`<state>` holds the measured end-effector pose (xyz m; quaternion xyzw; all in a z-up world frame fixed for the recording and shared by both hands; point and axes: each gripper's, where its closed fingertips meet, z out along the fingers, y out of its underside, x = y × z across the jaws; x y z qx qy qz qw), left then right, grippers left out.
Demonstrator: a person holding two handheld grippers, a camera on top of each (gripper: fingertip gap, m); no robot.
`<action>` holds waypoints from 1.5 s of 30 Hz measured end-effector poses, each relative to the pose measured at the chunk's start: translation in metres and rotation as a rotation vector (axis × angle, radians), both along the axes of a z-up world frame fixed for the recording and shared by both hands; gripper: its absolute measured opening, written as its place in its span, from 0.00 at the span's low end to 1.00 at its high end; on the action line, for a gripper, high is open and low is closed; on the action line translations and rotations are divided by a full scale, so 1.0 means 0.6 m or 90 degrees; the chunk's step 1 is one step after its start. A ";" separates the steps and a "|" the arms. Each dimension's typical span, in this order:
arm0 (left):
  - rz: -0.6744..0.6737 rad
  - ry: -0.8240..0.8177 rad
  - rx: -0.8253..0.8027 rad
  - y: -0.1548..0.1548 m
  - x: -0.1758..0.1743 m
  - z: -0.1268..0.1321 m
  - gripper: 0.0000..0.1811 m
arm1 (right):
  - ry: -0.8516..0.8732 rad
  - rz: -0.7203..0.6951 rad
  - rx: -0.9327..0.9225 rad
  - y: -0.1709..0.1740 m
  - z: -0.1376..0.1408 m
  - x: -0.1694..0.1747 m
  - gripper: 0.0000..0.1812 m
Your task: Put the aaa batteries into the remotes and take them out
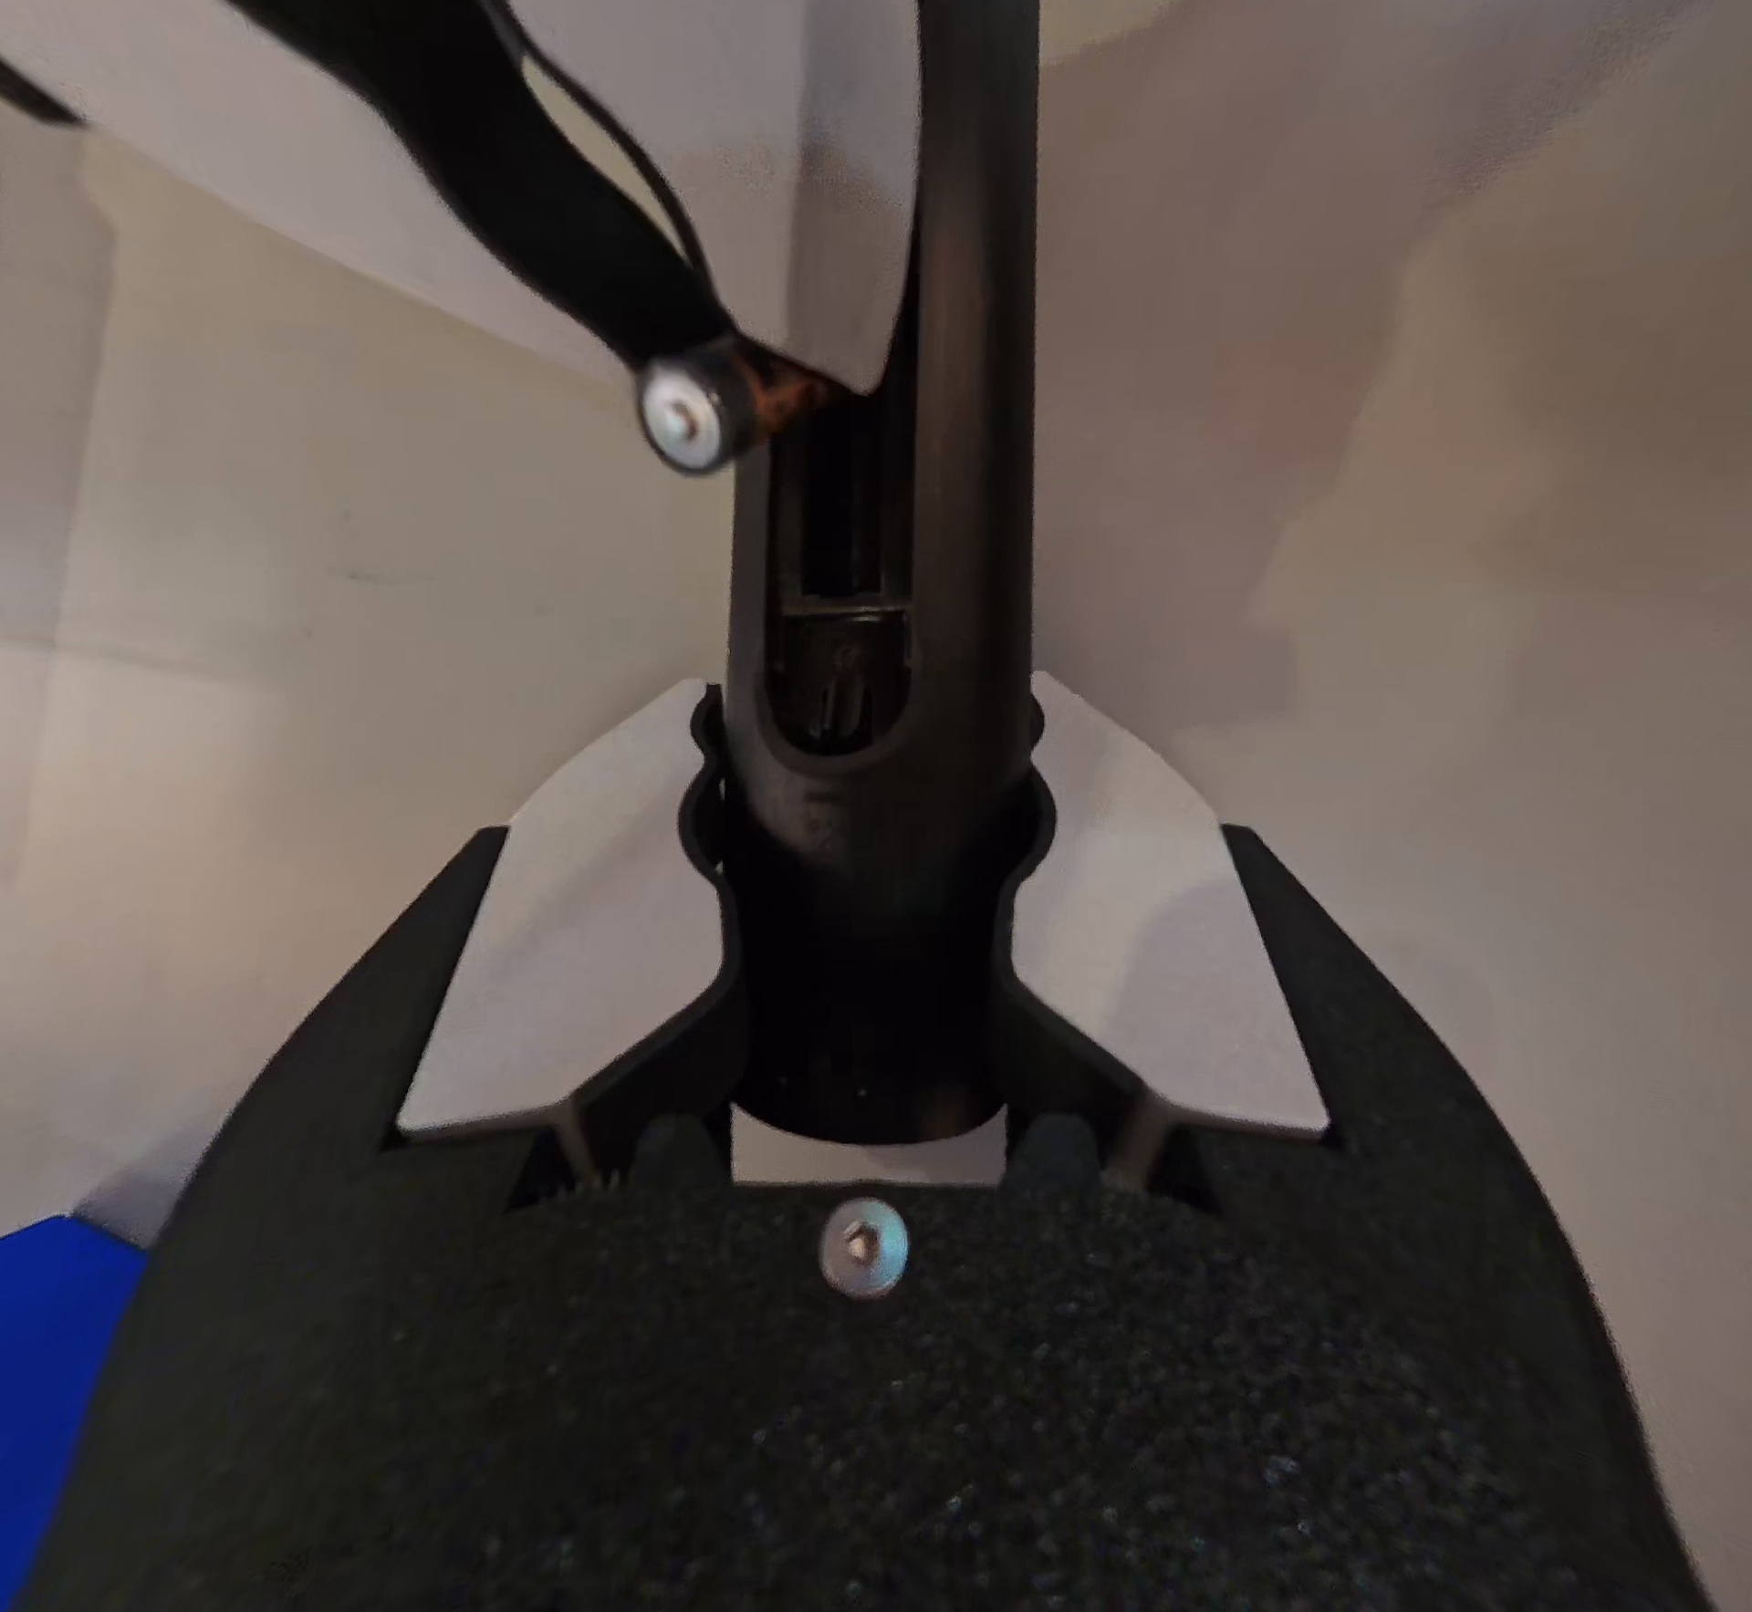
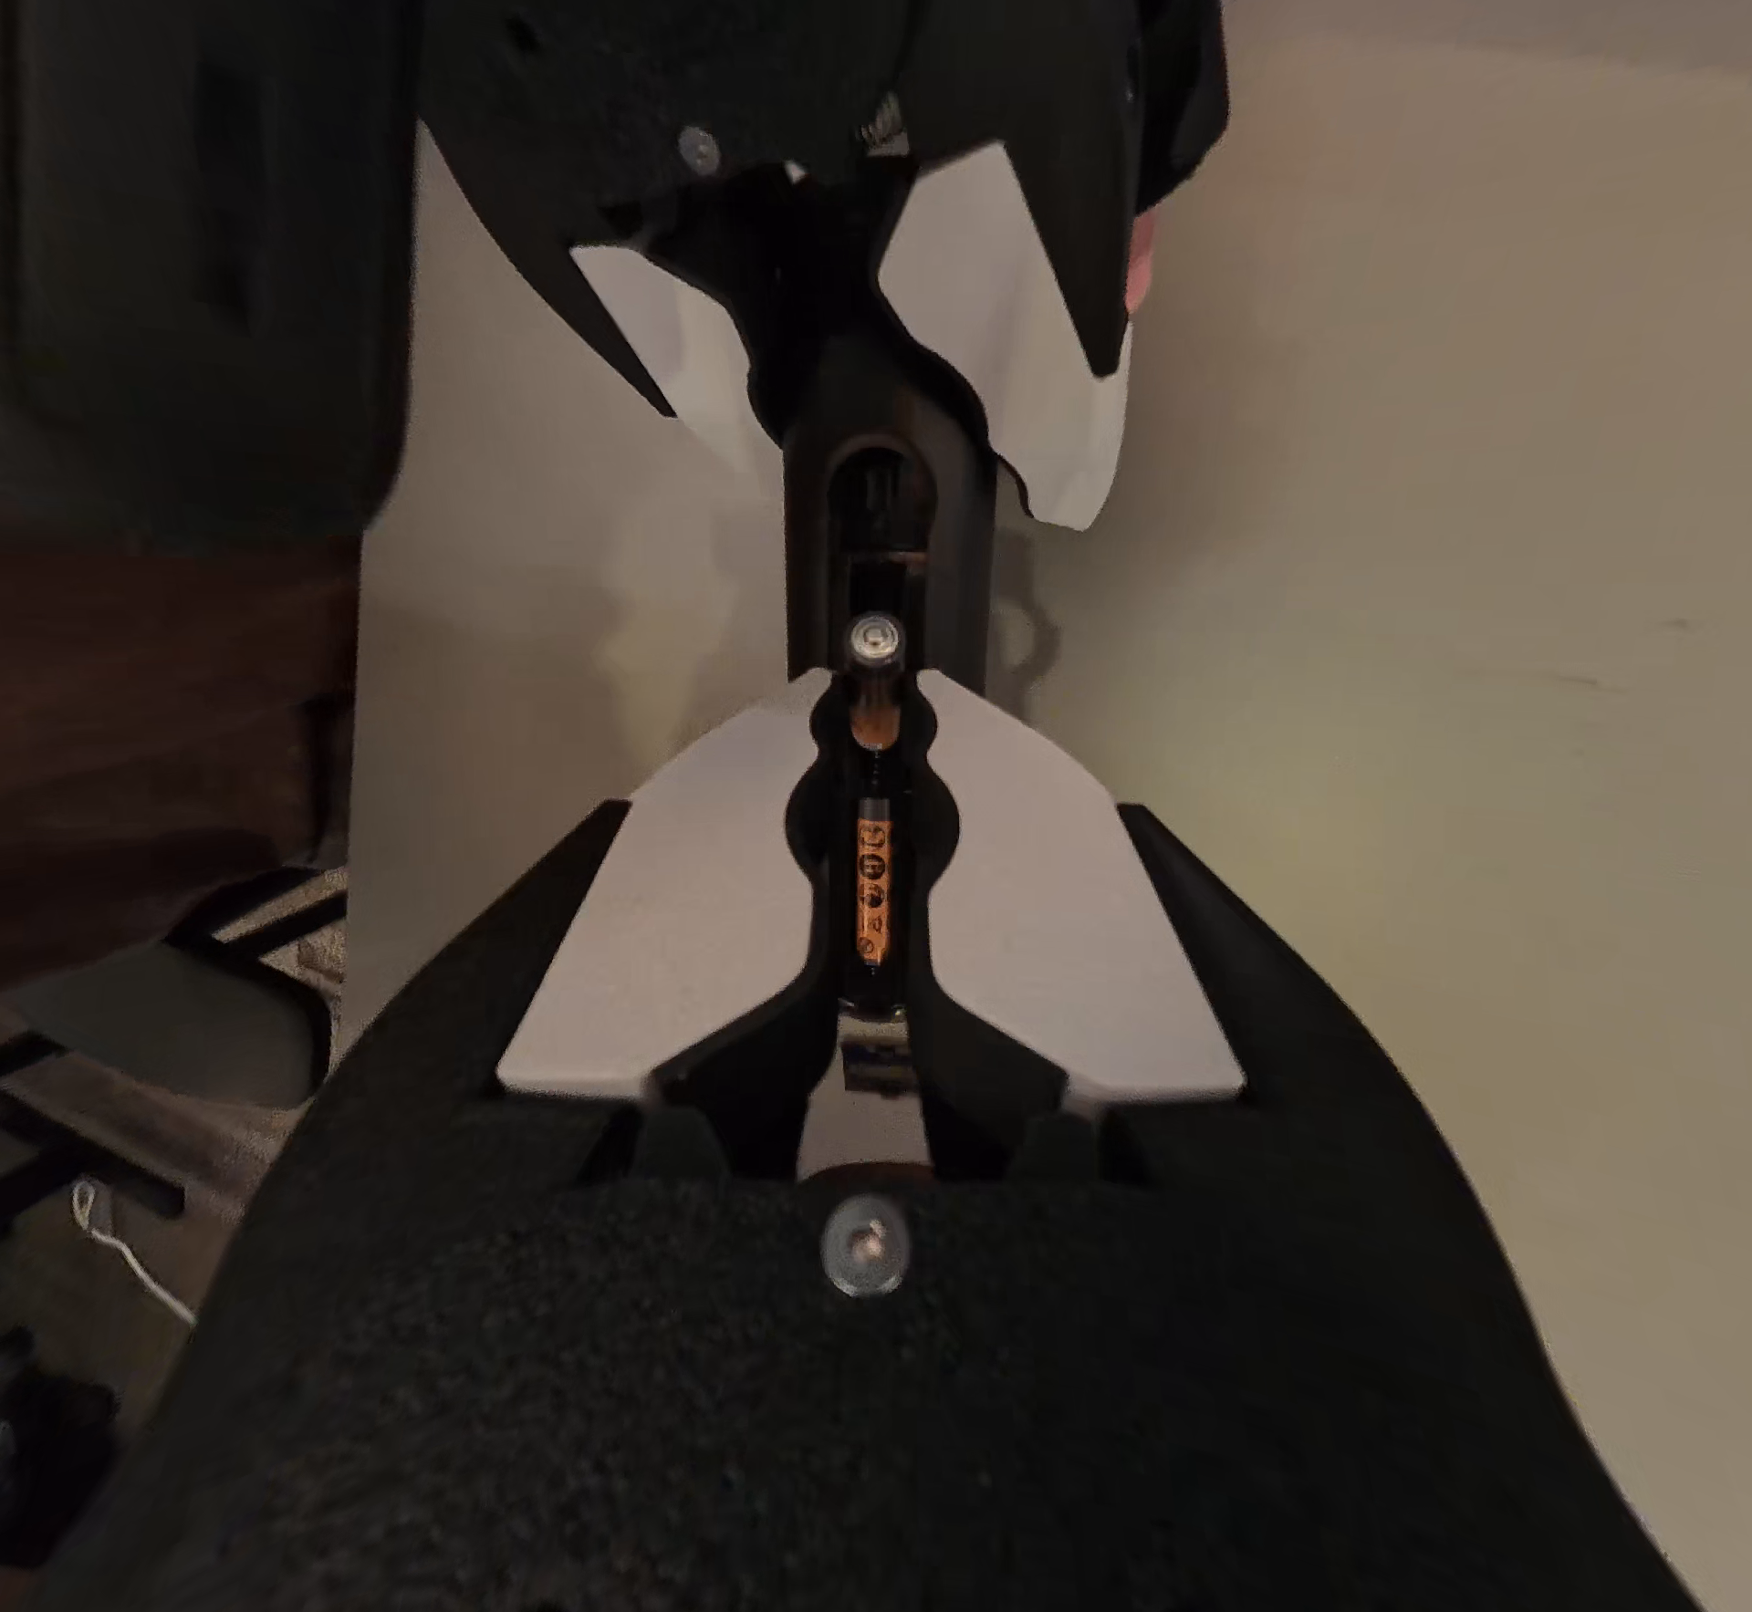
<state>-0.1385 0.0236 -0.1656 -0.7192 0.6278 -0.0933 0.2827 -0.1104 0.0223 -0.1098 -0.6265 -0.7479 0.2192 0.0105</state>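
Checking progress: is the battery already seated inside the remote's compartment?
No: the right tongs hold the battery outside the remote, its compartment open.

Left gripper (image 1: 865,770) clamped; right gripper (image 2: 874,713) clamped

We spot small dark round symbols on the orange band of the battery (image 2: 873,894), but they're too tiny to read, and no other writing shows anywhere.

The remote (image 1: 976,334) runs off the top edge in the left wrist view; beyond its open bay, the right tongs (image 1: 806,391) hide its middle.
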 end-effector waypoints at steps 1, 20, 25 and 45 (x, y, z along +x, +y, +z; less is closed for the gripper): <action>0.001 -0.002 0.003 0.000 0.003 0.000 0.31 | -0.012 0.004 0.007 -0.001 -0.003 0.000 0.06; -0.005 -0.028 -0.016 -0.013 0.017 0.004 0.31 | 0.029 -0.014 -0.027 -0.018 0.004 0.001 0.10; -0.003 -0.029 -0.021 -0.014 0.015 0.004 0.31 | 0.143 -0.031 -0.013 -0.016 0.026 -0.033 0.08; -0.008 -0.042 -0.015 -0.019 0.034 0.012 0.31 | 0.167 -0.053 -0.045 -0.030 -0.003 -0.026 0.00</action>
